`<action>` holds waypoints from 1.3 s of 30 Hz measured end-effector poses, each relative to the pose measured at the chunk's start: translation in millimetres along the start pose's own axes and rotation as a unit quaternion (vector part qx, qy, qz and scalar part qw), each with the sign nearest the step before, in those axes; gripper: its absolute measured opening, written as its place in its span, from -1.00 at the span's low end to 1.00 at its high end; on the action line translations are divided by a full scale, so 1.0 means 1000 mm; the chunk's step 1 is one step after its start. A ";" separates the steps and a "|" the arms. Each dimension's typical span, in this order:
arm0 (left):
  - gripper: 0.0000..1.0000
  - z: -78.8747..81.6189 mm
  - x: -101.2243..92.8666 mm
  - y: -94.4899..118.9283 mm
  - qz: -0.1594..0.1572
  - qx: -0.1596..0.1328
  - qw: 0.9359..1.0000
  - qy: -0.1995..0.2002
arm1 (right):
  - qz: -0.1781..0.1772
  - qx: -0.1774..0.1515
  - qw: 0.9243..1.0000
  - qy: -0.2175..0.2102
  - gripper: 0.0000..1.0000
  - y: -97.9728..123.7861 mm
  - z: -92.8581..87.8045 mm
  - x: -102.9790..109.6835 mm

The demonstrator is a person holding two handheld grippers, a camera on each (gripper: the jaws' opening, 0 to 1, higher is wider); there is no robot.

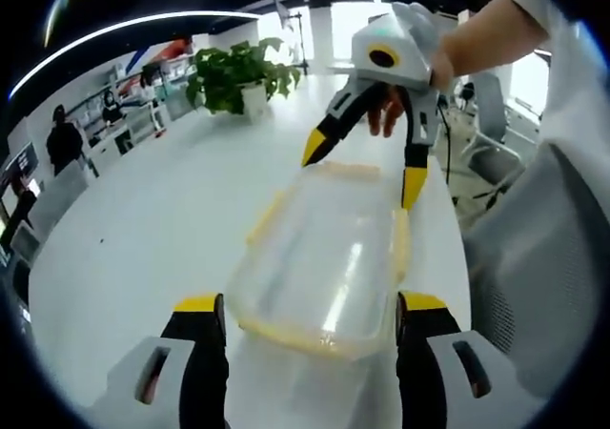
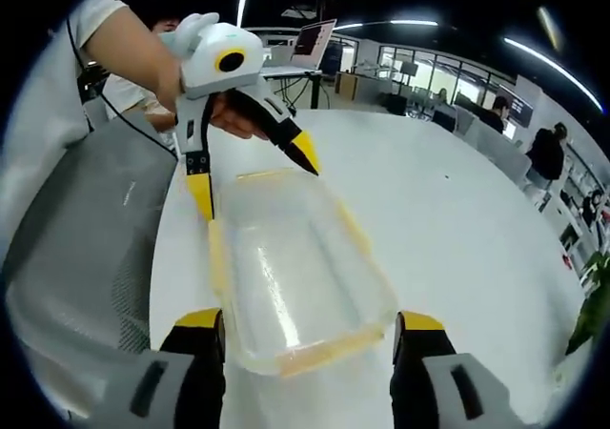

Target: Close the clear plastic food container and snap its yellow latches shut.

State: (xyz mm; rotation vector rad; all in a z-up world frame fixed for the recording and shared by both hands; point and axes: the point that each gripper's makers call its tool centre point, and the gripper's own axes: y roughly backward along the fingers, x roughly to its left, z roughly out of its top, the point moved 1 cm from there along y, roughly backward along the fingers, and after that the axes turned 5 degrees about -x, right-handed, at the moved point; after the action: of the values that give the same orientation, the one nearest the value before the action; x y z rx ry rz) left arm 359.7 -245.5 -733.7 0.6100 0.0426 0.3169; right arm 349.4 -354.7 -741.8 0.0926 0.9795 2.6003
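Note:
A clear plastic food container (image 1: 324,257) (image 2: 286,276) lies lengthwise on the white table (image 1: 143,229), its lid resting on top. Pale yellow latches (image 1: 402,243) (image 2: 315,355) run along its sides and ends; whether they are snapped I cannot tell. My left gripper (image 1: 310,307) is open, its jaws straddling one end of the box. At the opposite end my right gripper (image 2: 307,321) is open the same way. Each appears in the other's view, held by a hand: the right gripper (image 1: 362,170) and the left gripper (image 2: 254,176), yellow tips on either side of the far end latch.
A grey mesh office chair (image 1: 534,257) (image 2: 86,238) stands close beside the table edge next to the container. A potted plant (image 1: 238,76) sits at the table's far end. People (image 1: 65,143) (image 2: 548,153) and desks are in the background.

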 end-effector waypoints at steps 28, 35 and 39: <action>0.42 -0.050 0.019 0.070 0.006 0.007 1.000 0.005 | 0.002 0.004 1.000 0.004 0.41 -0.060 0.053 0.038; 0.42 -0.067 0.026 0.094 0.005 0.008 1.000 0.005 | 0.003 0.006 1.000 0.004 0.41 -0.081 0.072 0.051; 0.42 -0.077 0.034 0.107 0.005 0.009 1.000 0.004 | 0.001 0.004 1.000 0.003 0.41 -0.094 0.083 0.056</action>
State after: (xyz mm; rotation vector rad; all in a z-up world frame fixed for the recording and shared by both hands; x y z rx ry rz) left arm 351.6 -109.9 -733.7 0.6266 0.0507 0.3282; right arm 341.4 -217.6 -743.3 0.0893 0.9920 2.6007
